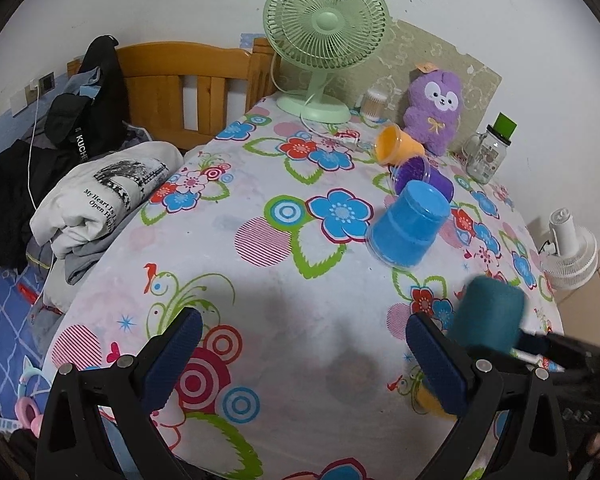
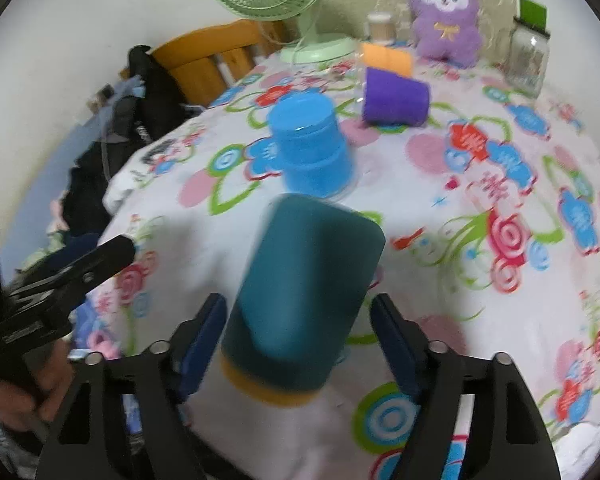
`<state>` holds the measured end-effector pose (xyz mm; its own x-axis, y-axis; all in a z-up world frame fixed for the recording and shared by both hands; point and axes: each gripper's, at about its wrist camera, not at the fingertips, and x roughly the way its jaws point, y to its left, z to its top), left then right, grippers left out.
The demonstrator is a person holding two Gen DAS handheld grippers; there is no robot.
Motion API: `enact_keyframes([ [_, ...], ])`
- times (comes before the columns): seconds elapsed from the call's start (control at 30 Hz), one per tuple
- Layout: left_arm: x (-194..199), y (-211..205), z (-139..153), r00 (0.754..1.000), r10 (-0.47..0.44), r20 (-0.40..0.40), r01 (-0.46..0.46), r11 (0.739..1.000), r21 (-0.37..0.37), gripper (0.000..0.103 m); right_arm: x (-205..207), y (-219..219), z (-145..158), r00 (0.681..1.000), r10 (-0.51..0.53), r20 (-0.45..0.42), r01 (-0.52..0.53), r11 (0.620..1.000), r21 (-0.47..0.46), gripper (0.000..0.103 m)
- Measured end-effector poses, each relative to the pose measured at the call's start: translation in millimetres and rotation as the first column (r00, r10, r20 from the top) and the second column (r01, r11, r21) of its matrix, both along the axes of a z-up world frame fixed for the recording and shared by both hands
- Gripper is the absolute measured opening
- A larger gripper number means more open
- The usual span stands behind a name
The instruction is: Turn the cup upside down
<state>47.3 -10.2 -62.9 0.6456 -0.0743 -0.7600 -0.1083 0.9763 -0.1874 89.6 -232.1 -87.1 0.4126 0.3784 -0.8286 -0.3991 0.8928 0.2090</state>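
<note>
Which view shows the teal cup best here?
The right wrist view: the teal cup fills the middle, base up, between the open fingers of the right tool, with a yellow band at its lower edge, though blurred. The left wrist view shows the cup only small and blurred at the lower right.

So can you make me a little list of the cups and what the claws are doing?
teal cup: between the right claw fingers, bottom up, over a yellow cup; grip unclear
blue cup: upside down on the tablecloth
purple cup: on its side
orange cup: on its side, behind the purple one
left claw: open, holding nothing
</note>
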Motion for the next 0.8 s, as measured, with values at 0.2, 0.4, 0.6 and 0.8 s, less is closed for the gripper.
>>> enact_keyframes([
  [0.2, 4, -6, -3, 1.000, -0.011, -0.010, 0.011, 1.000, 0.006, 0.103, 2, -6, 1, 0.999, -0.019, 0.034, 0.020, 1.000, -0.024, 0.082],
  [0.4, 10, -17, -1, 0.999, -0.040, -0.013, 0.040, 0.999, 0.010, 0.103, -1, -11, 7, 0.997, -0.035, 0.068, 0.038, 0.999, -0.037, 0.082],
  [0.6, 16, -33, 4, 0.997, -0.075, -0.010, 0.075, 0.997, 0.018, 0.103, -5, -21, 11, 0.992, -0.056, 0.110, 0.063, 0.996, -0.069, 0.082],
  [0.8, 25, -52, 7, 0.994, -0.107, -0.016, 0.107, 0.993, 0.040, 0.103, -8, -38, 14, 0.989, -0.082, 0.122, 0.089, 0.995, -0.048, 0.082],
])
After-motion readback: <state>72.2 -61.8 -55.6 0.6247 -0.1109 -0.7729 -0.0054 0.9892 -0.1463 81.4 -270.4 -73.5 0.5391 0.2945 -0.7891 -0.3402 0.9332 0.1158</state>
